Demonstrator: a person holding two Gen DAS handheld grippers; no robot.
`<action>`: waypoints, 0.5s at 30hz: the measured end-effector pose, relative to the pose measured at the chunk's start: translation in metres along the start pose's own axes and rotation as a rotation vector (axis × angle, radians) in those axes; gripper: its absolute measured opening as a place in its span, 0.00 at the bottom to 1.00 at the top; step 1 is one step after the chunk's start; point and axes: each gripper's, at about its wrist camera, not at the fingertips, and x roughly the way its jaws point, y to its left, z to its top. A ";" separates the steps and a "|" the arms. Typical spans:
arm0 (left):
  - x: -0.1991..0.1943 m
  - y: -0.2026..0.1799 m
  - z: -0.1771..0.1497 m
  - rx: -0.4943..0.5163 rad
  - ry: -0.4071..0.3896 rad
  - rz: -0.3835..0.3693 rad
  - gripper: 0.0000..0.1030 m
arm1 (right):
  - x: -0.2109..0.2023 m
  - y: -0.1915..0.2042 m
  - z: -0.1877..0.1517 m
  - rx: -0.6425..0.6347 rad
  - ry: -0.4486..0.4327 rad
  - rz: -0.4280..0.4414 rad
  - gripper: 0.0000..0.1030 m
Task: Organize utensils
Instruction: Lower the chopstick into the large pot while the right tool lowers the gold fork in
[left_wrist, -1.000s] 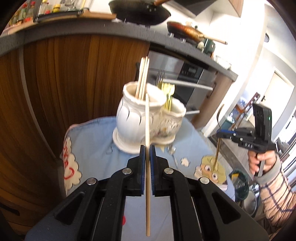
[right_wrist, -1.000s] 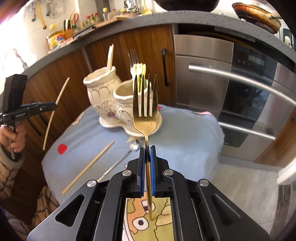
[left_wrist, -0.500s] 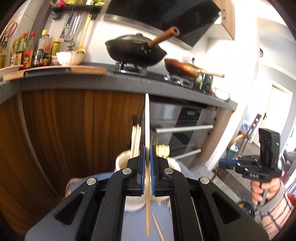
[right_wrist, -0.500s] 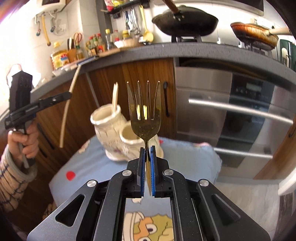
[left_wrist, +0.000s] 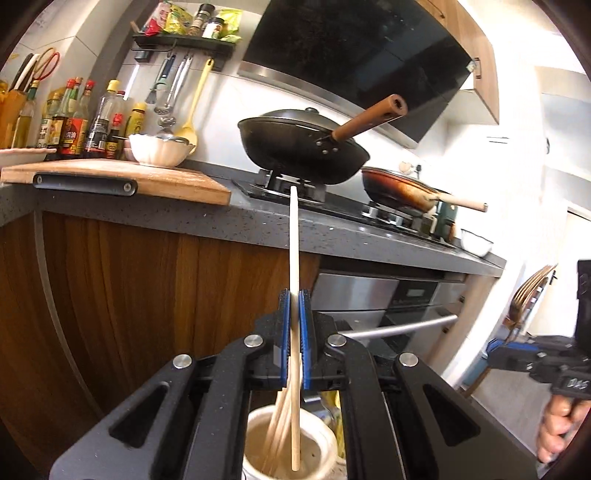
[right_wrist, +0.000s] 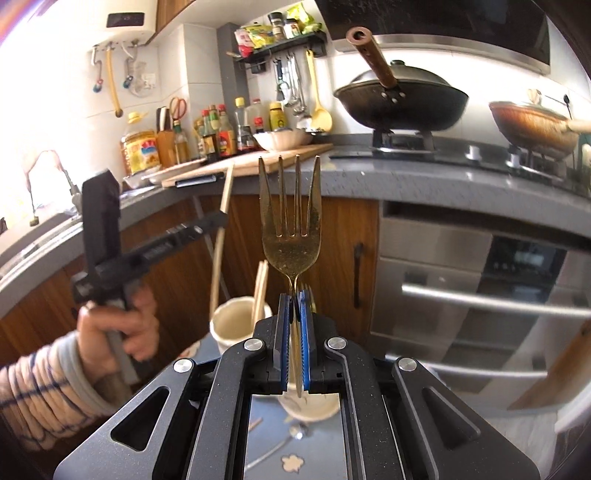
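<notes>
My left gripper (left_wrist: 294, 295) is shut on a pale wooden chopstick (left_wrist: 293, 236) that stands nearly upright, its lower end hanging just above the mouth of the cream ceramic holder (left_wrist: 325, 443). More chopsticks lean inside that holder. My right gripper (right_wrist: 294, 297) is shut on a gold fork (right_wrist: 290, 221), tines up. In the right wrist view the left gripper (right_wrist: 221, 218) shows at the left with its chopstick (right_wrist: 220, 240), above the cream holder (right_wrist: 231, 325), which has chopsticks in it.
A blue patterned cloth (right_wrist: 295, 461) below carries a spoon (right_wrist: 295, 430) and a loose chopstick end (right_wrist: 255, 424). Behind stand wooden cabinets (left_wrist: 129, 295), a steel oven (right_wrist: 480, 288) and a grey counter (left_wrist: 147, 218) with a wok (left_wrist: 303, 147), a pan, bottles and a cutting board.
Both grippers have risen and tipped upward, so the holder has dropped low in both views. The chopstick now hangs over the holder's mouth; the fork stays gripped.
</notes>
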 end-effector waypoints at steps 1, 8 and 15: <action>0.004 0.001 -0.003 -0.003 -0.006 0.019 0.05 | 0.002 0.001 0.001 -0.003 -0.001 0.001 0.06; 0.015 0.006 -0.026 -0.006 -0.009 0.056 0.05 | 0.025 0.003 0.009 -0.006 0.004 0.002 0.06; 0.018 0.008 -0.047 0.006 0.011 0.062 0.05 | 0.055 0.002 -0.004 -0.011 0.059 -0.029 0.06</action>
